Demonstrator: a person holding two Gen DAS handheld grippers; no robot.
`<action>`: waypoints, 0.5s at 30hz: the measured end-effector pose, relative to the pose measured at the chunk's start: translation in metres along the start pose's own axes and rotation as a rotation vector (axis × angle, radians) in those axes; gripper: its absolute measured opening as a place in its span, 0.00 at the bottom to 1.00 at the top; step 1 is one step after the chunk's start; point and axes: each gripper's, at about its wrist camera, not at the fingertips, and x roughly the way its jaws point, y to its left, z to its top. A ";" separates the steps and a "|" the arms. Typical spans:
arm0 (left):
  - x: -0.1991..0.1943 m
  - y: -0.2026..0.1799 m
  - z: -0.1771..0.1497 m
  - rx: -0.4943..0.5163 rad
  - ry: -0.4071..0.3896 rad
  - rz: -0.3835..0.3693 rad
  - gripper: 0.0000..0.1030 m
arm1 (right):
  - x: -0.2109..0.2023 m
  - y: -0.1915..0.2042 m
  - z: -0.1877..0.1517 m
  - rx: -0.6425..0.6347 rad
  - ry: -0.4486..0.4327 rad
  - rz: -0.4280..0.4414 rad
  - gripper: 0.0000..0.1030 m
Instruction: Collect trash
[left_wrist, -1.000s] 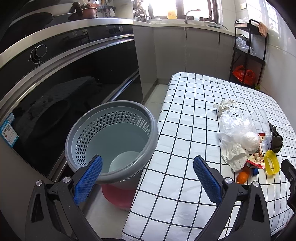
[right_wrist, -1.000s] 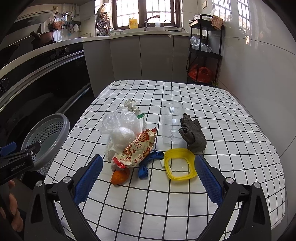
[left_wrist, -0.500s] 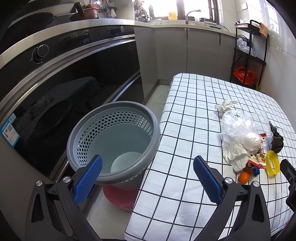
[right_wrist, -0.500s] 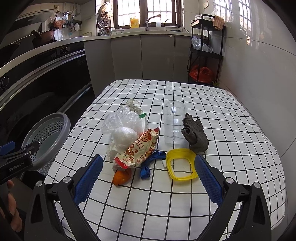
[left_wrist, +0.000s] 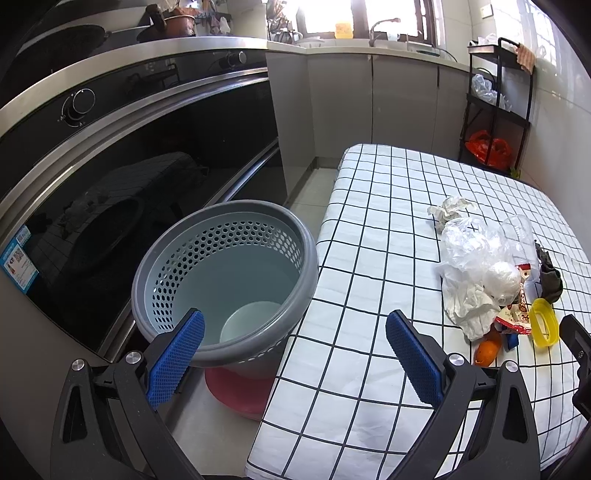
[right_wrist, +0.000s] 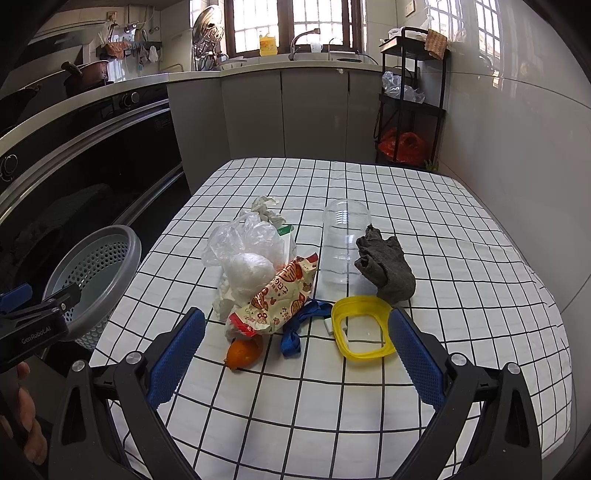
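Note:
A grey perforated bin (left_wrist: 225, 280) stands on the floor left of the table; it also shows in the right wrist view (right_wrist: 96, 273). Trash lies on the checked tablecloth (right_wrist: 369, 398): a clear plastic bag (right_wrist: 245, 254), a snack wrapper (right_wrist: 280, 299), an orange peel (right_wrist: 243, 352), a blue strip (right_wrist: 299, 325), a yellow ring (right_wrist: 364, 326), a clear cup (right_wrist: 341, 247), a grey rag (right_wrist: 386, 267) and crumpled paper (right_wrist: 267, 210). My left gripper (left_wrist: 295, 356) is open and empty beside the bin. My right gripper (right_wrist: 295, 354) is open and empty just before the trash.
A dark oven front (left_wrist: 110, 177) runs along the left behind the bin. A red disc (left_wrist: 240, 391) lies under the bin. A black shelf rack (right_wrist: 410, 103) stands at the far wall. A white wall (right_wrist: 517, 155) borders the table's right side.
Both grippers have shifted only slightly; the left view has drifted a little so the bin sits slightly further right. Both stay open.

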 end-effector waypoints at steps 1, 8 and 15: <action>-0.001 -0.003 0.000 0.003 0.000 -0.002 0.94 | 0.000 0.000 0.000 -0.001 0.000 0.000 0.92; -0.004 -0.017 -0.003 0.030 -0.005 -0.016 0.94 | 0.001 0.002 0.000 -0.003 0.007 0.009 0.92; -0.005 -0.024 -0.002 0.036 -0.008 -0.031 0.94 | 0.004 0.006 -0.001 -0.007 0.013 0.015 0.92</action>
